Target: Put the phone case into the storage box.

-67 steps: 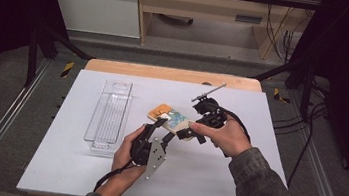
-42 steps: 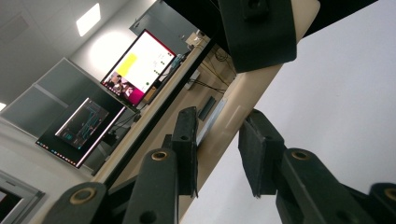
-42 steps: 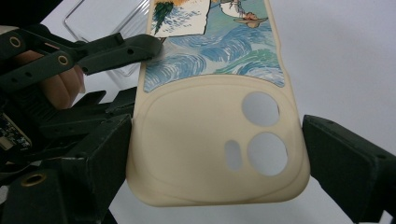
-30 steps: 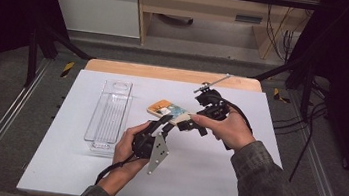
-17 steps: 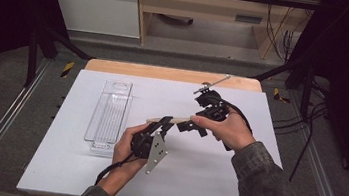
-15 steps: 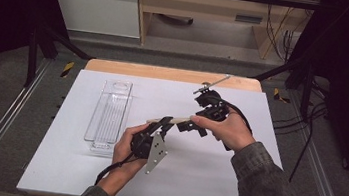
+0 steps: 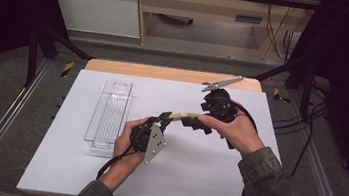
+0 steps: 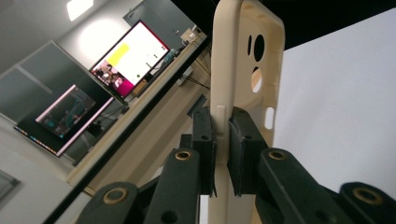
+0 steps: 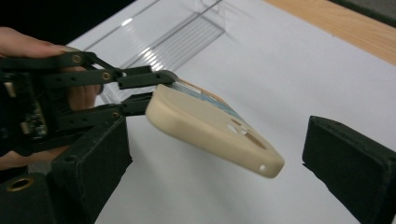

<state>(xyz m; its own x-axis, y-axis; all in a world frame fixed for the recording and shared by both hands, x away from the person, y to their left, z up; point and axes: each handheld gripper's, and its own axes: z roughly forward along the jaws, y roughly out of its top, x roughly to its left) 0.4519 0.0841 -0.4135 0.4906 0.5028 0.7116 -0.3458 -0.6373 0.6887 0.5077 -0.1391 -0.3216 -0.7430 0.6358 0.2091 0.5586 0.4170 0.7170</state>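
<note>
Above the white desk, mid-air: cream phone case, pinched at one edge by the left tongs, jaws narrow and clamped on its side rim. Held roughly level, free end sticking out toward 2 o'clock from the left tongs in the high view. Right tongs spread wide, one jaw on either side of that free end, not touching it. Off at 9 o'clock from the left hand, clear plastic tray lying flat on the desk.
</note>
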